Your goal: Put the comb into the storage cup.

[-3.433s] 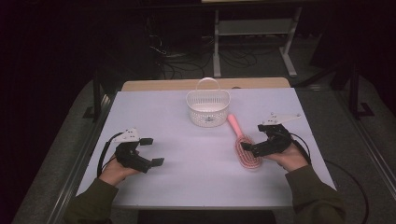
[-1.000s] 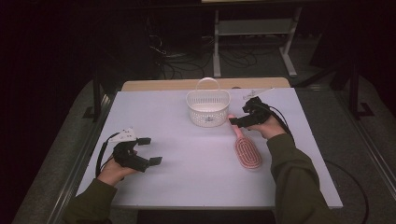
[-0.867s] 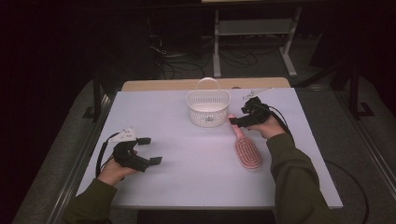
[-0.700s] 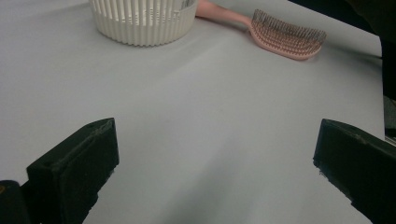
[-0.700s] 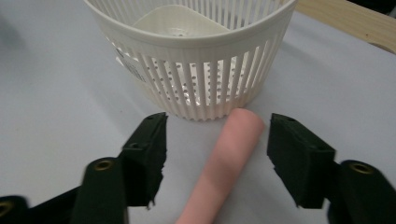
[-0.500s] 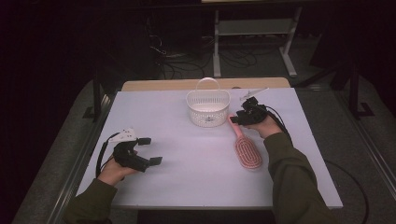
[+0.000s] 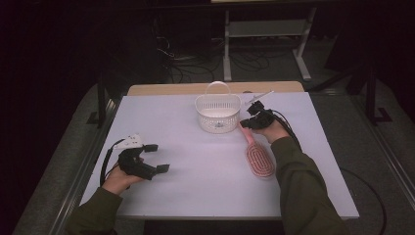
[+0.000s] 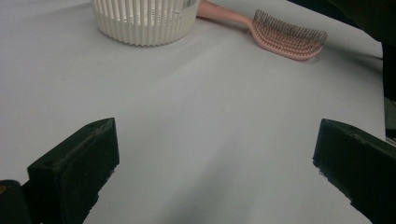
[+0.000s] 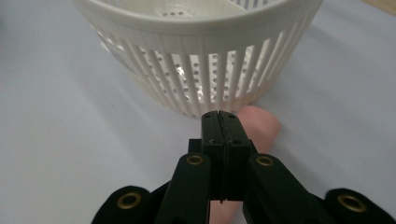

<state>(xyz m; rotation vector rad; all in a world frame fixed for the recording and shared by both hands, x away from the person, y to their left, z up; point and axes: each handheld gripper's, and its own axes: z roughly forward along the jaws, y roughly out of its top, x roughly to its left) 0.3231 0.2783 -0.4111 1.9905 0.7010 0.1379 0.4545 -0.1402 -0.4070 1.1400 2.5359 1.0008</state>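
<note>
A pink hairbrush point(image 7: 259, 159) lies bristles up on the white table point(image 7: 195, 196), its handle pointing at a white slatted basket point(image 7: 218, 115). My right gripper point(image 7: 243, 126) is at the handle's end, right by the basket wall. In the right gripper view its jaws point(image 9: 219, 116) have just closed and meet face to face. The pink handle point(image 9: 261, 123) lies under them, not between the pads. My left gripper point(image 7: 157, 157) rests near the table's front left, open wide over bare table point(image 8: 215, 154). From there the brush point(image 8: 285, 39) and basket point(image 8: 144, 23) lie far ahead.
The basket point(image 9: 196, 70) has a hoop handle and looks empty inside. A wooden strip point(image 7: 161, 89) runs along the table's far edge. Beyond it stand a metal frame point(image 7: 264, 34) and cables on a dark floor.
My right hand went from beside the brush head up to the handle's end by the basket, then sank a little, and its jaws closed. The left hand stayed put.
</note>
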